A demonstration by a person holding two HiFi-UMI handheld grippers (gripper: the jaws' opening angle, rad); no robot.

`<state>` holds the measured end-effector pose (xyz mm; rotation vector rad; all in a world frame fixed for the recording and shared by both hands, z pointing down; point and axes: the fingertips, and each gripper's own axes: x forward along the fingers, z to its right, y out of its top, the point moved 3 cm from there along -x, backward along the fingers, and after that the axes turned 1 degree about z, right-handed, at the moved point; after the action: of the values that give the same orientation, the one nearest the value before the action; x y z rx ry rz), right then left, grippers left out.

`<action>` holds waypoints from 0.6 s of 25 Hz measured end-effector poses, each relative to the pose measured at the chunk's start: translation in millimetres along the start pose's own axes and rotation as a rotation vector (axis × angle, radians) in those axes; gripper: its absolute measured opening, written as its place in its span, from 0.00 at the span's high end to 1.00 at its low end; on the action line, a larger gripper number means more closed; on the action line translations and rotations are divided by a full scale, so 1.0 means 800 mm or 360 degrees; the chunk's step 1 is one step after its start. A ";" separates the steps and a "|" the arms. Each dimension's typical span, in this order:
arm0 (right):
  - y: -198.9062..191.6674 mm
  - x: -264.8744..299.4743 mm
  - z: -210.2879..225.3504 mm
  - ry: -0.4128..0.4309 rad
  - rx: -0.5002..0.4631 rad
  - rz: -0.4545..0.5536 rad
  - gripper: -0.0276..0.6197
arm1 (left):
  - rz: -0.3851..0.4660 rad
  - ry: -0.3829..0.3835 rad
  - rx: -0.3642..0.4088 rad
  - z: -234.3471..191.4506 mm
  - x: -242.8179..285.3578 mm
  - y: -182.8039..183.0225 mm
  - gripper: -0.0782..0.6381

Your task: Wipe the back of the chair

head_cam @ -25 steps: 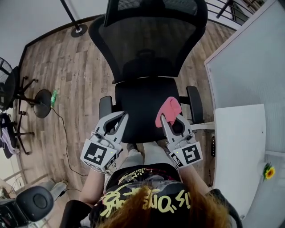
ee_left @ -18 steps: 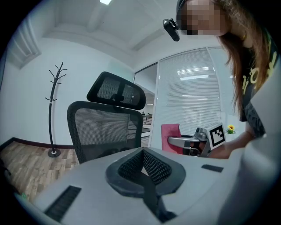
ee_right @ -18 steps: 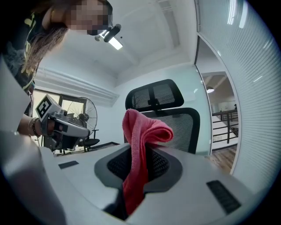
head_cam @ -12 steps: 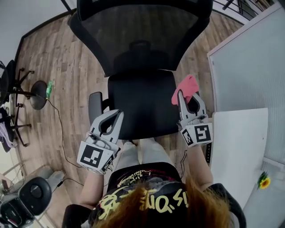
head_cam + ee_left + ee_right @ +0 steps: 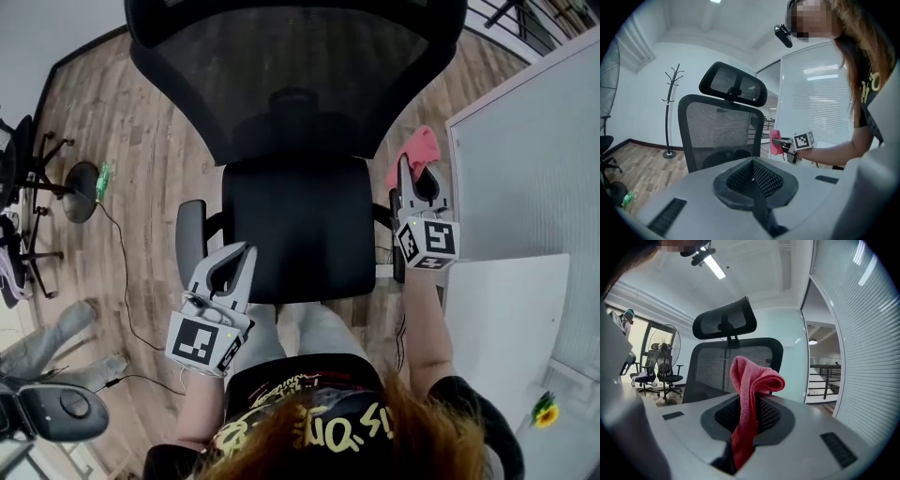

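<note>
A black mesh office chair faces me, its backrest [image 5: 291,84] ahead and its seat [image 5: 298,225] below me. My right gripper [image 5: 413,173] is shut on a pink cloth [image 5: 418,148], beside the chair's right armrest and level with the backrest's right edge. In the right gripper view the cloth [image 5: 750,394] hangs folded over the jaws in front of the backrest [image 5: 712,364] and headrest [image 5: 724,319]. My left gripper [image 5: 236,261] hovers at the seat's front left corner, shut with nothing in it. The left gripper view shows the backrest [image 5: 719,131] and the right gripper [image 5: 782,141] with the cloth.
A white desk [image 5: 506,319] and a frosted partition [image 5: 534,159] stand close on the right. Another chair's base [image 5: 37,187], a green bottle [image 5: 103,176] and a cable lie on the wooden floor to the left. A coat stand [image 5: 670,112] is behind the chair.
My right gripper has carried the pink cloth from over the seat out to the right and forward, past the armrest. The left gripper has stayed near the seat's front left corner.
</note>
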<state>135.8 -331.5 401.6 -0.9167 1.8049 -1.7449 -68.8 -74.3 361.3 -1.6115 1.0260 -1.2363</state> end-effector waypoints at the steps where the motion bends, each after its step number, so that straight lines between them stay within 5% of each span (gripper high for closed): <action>1: -0.004 0.010 0.007 -0.0019 0.0002 -0.0004 0.86 | -0.0003 0.0008 -0.0002 0.000 0.003 -0.003 0.90; 15: -0.061 0.110 0.063 -0.0311 0.0017 -0.0102 0.86 | -0.0101 -0.0187 0.0027 -0.023 0.027 -0.045 0.90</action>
<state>121.0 -429.0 456.3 -1.1107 1.6558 -1.6387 -78.5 -86.2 404.5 -1.6941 0.8952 -1.1740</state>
